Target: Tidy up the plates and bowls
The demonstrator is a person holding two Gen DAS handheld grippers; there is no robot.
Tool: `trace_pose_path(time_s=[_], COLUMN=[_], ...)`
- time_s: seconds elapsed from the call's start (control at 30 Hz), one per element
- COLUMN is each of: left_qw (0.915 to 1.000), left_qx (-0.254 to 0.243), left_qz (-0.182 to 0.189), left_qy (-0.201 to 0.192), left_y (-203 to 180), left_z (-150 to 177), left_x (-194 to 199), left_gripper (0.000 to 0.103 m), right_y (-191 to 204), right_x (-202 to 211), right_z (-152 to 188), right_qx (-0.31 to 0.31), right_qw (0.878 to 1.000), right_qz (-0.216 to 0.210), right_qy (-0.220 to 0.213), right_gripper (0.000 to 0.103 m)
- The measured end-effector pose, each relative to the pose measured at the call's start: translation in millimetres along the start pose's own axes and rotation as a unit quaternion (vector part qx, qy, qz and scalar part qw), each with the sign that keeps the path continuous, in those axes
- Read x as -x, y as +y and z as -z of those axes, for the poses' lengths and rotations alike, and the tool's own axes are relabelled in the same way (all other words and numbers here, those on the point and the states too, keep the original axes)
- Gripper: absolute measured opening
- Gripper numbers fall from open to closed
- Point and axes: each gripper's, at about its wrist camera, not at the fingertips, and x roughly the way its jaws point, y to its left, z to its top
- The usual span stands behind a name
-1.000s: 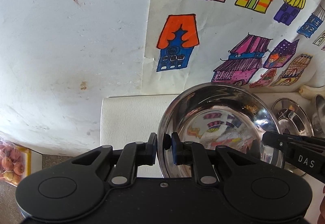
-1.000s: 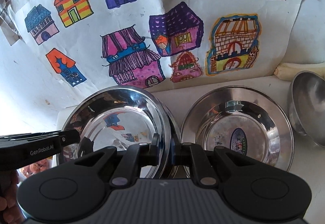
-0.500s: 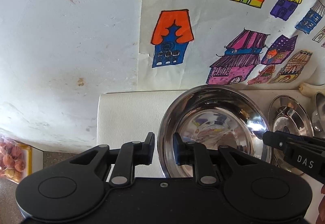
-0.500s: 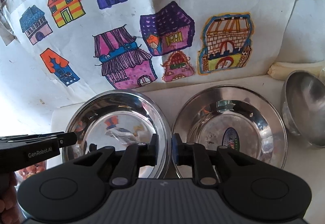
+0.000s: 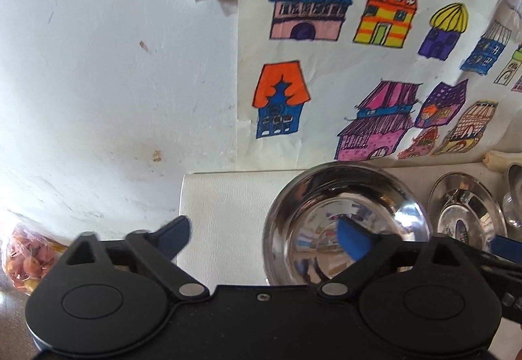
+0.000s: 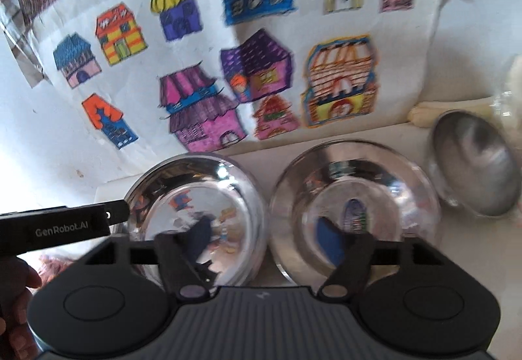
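We see both jaws opening wide: left gripper (image 5: 264, 237) straddling bowl (image 5: 345, 226) rim, right gripper (image 6: 266, 236) likewise, nothing pinched.

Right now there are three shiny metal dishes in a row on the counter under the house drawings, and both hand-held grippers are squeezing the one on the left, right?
Not quite. In the right wrist view the three dishes are there, but the left hand-held gripper and the right hand-held gripper are opening. Their fingers stand wide apart and none presses on the left dish. The middle dish and the right dish sit beside it.
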Motion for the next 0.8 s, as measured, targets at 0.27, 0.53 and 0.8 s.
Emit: trace_pose_path(time_s=[0.27, 0.53, 0.8], left_qw=[0.9969, 0.9844, 0.9674], left_qx=[-0.057, -0.153, -0.227], left_qz=[0.038, 0.076, 0.109], left_qy=[-0.038, -0.042, -0.028], left_y=[-35.4, -98.9, -151.2], left_z=[-10.0, -20.5, -29.3], left_x=[11.4, 3.3, -22.1], left_gripper=[0.102, 0.102, 0.102], right_y=[-42.1, -89.1, -116.1], right_x=[31.4, 43.1, 40.6], right_z=[17.9, 42.6, 61.1], right_qx=[-0.078, -0.146, -0.184], right_qw=[0.996, 0.987, 0.981], right_qz=[0.038, 0.065, 0.062], right_qy=[-0.024, -0.022, -0.020], right_gripper=[0.100, 0.103, 0.103])
